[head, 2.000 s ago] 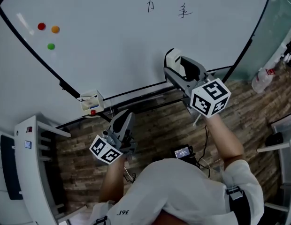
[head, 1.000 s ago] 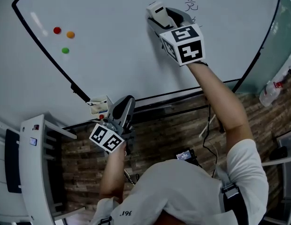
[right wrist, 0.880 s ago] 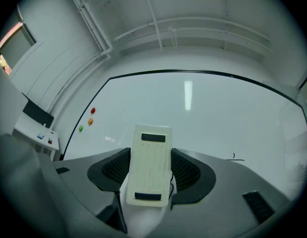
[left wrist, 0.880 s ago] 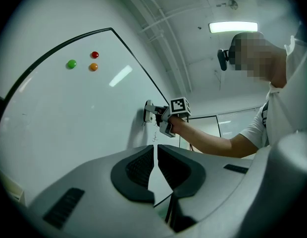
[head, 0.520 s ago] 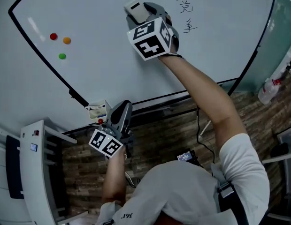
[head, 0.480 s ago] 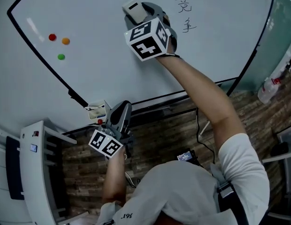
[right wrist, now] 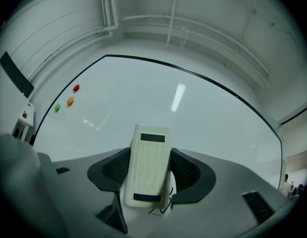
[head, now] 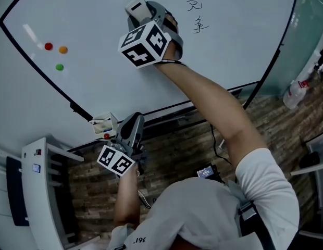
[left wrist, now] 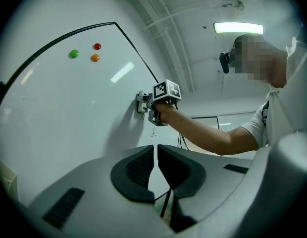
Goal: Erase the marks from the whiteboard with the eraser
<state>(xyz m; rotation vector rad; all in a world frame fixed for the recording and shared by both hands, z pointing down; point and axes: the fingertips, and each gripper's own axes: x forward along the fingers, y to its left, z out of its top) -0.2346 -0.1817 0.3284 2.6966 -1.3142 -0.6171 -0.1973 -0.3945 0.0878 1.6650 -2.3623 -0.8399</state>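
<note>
The whiteboard [head: 99, 20] fills the top of the head view. My right gripper [head: 143, 13] is shut on the pale rectangular eraser [head: 136, 7], which is pressed flat on the board. Two black handwritten marks [head: 195, 12] stand just right of the eraser. In the right gripper view the eraser [right wrist: 147, 165] sits upright between the jaws of the right gripper [right wrist: 149, 175], and a bit of black mark [right wrist: 161, 209] shows under its lower end. My left gripper [head: 134, 123] hangs low by the board's bottom edge. Its jaws stand together with nothing between them in the left gripper [left wrist: 156, 157].
Red [head: 48, 46], orange [head: 63, 49] and green [head: 59, 66] magnets sit at the board's left. A small white box [head: 101, 124] rests at the board's lower corner. A white cabinet [head: 41, 191] stands at the left, and a spray bottle [head: 292, 95] on the wooden floor at the right.
My right gripper has risen with the eraser from the board's bottom edge to its upper part and slid left. It now covers the spot of the leftmost mark. The left gripper has stayed low.
</note>
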